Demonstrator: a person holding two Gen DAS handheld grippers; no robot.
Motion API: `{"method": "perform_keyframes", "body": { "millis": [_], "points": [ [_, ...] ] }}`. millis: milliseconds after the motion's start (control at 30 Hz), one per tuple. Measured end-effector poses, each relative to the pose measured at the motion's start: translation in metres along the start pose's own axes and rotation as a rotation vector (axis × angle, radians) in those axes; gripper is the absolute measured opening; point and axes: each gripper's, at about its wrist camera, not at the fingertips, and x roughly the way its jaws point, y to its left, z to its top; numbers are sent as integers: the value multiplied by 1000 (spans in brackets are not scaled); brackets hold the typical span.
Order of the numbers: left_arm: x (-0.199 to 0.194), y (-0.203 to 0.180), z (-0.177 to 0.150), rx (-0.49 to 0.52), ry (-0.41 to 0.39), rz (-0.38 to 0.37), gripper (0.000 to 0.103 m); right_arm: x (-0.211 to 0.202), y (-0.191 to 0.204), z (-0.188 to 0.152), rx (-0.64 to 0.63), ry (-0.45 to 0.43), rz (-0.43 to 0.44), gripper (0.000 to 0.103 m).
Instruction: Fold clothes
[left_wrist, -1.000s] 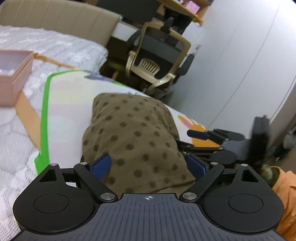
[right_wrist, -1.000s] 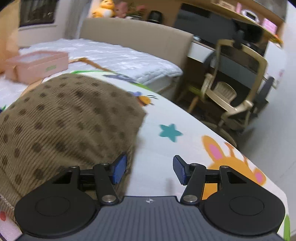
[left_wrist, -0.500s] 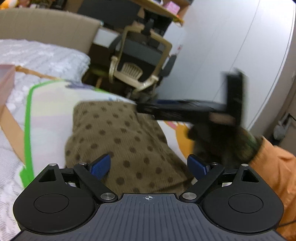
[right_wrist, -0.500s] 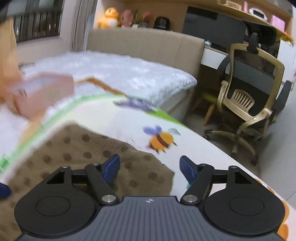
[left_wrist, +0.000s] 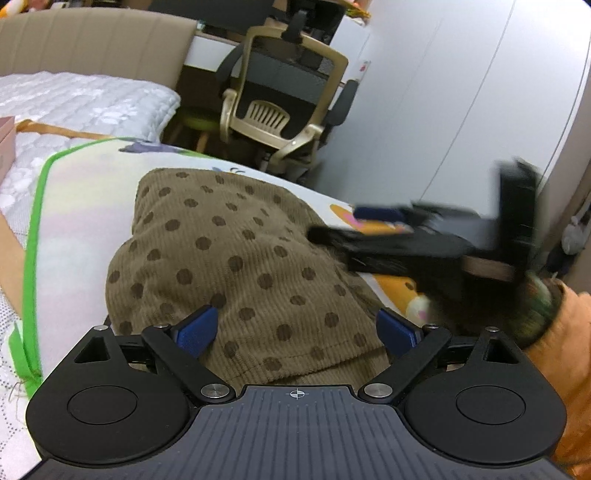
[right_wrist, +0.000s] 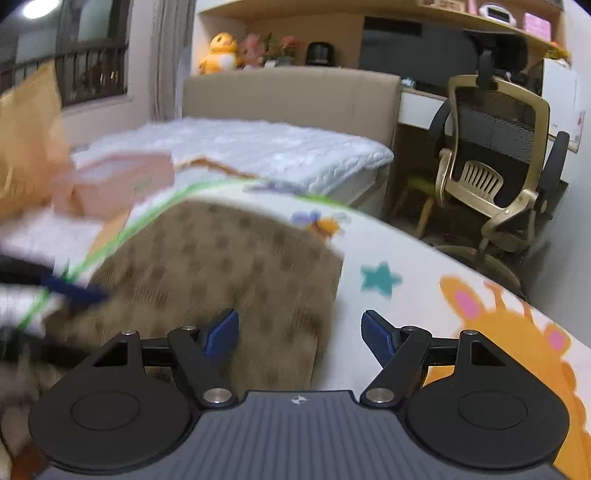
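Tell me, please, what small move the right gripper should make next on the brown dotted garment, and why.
Probably close the right gripper on the brown dotted garment's right edge: its jaws stand open, the edge lies between them, and the left gripper is open too, so nothing is held.

Brown dark-dotted corduroy garment (left_wrist: 236, 258), white green-edged cartoon mat (left_wrist: 74, 229), blue-padded black tools

garment (left_wrist: 236, 258): brown ribbed corduroy cloth, dark dots, matt | play mat (left_wrist: 77, 229): smooth printed surface, slight sheen | left gripper (left_wrist: 295, 332): matt black plastic, blue pads, shiny metal pivots | quilt (right_wrist: 258, 147), upper centre: white stitched cloth
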Motion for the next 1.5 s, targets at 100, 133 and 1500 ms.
{"method": "perform_keyframes", "body": {
  "millis": [100, 133, 1500],
  "points": [
    [1, -2, 0, 10, 4, 6, 96, 3, 6, -16, -79, 14, -79, 79],
    [1, -4, -1, 24, 5, 12, 96, 3, 5, -17, -66, 12, -80, 80],
    [-107, -123, -155, 122, -55, 377, 103, -164, 15, -145, 192, 97, -55, 103]
  ]
}}
